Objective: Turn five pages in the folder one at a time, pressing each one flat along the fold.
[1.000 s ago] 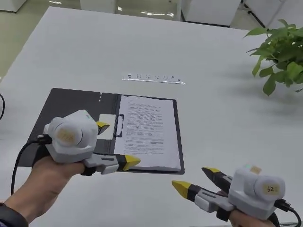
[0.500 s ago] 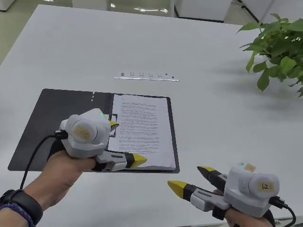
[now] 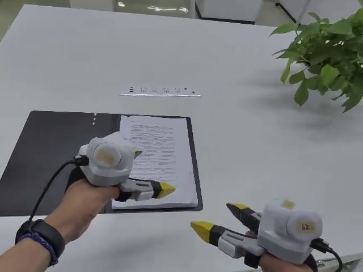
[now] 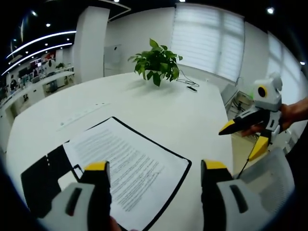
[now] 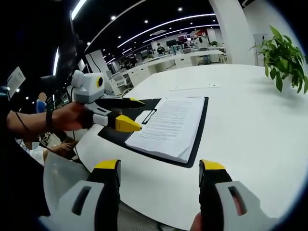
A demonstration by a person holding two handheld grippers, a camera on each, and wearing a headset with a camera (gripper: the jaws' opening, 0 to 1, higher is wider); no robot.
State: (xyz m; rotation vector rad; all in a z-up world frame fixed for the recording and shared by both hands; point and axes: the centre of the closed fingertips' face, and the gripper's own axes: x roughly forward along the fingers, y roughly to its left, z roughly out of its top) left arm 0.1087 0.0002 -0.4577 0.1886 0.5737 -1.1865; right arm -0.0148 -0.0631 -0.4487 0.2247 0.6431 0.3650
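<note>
The folder (image 3: pixel 51 164) lies open on the desk (image 3: pixel 255 141), its bare black cover to the left and the pages (image 3: pixel 164 141) stacked on its right half. No sheet looks turned yet.

The left tongs (image 3: pixel 153 170) hang over the folder's fold and the near part of the stack, jaws spread wide with nothing between them. I cannot tell whether the lower tip touches the paper. A clip (image 5: pixel 149 116) sits at the folder's fold, beside the stack's inner edge.

The right tongs (image 3: pixel 217 217) sit just off the folder's near right corner, over bare desk. They too are released and empty, tips aimed at that corner.

To do this step well, I would slide one right tip under the top sheet alone at that free corner, then pinch lightly so no second sheet follows. Carry the sheet across to the folder's left cover in a low arc. The left tongs could then run flat along the fold, clear of the clip, so the paper does not crease or tear.

A plant (image 3: pixel 323 62) stands well off the folder's far right.
</note>
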